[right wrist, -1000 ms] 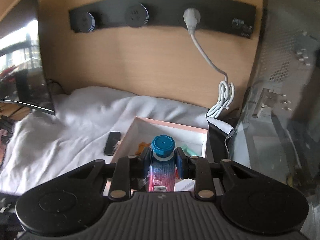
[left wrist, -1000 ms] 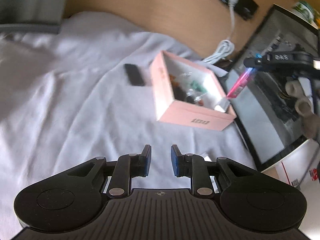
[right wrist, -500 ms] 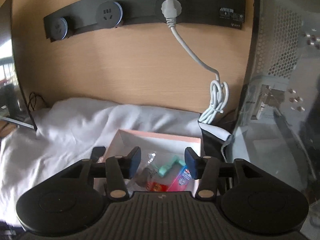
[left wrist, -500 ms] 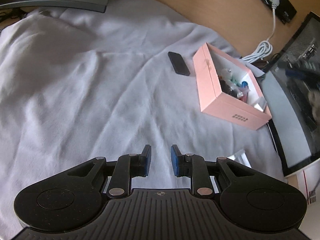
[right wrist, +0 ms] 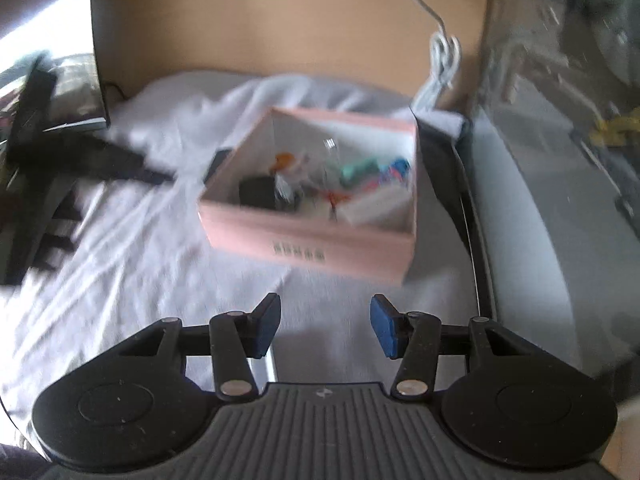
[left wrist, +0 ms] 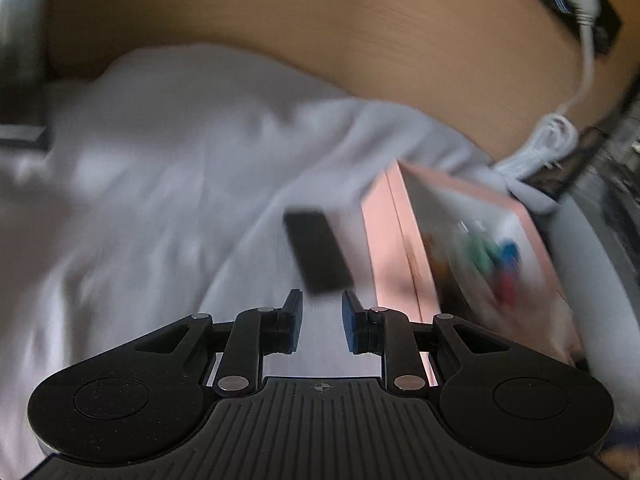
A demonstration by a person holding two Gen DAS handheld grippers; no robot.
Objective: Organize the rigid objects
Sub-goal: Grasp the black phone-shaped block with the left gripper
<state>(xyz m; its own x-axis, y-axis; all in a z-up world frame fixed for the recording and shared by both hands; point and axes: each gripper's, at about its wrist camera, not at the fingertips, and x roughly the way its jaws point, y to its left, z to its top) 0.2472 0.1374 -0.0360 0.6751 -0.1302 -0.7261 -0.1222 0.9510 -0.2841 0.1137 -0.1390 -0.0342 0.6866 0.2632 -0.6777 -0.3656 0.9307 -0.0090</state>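
White cloth: black bar fronts left tool.

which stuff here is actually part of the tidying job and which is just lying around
Part of the job:
- pink box, open, already holding small items
- black flat object on the cloth beside the box, just ahead of the left gripper
- right gripper, open and empty

Just lying about:
- white cloth
- white cable
- computer case
- wooden back panel

pink box contents: motion-blurred | black slab: mostly hidden behind box wall
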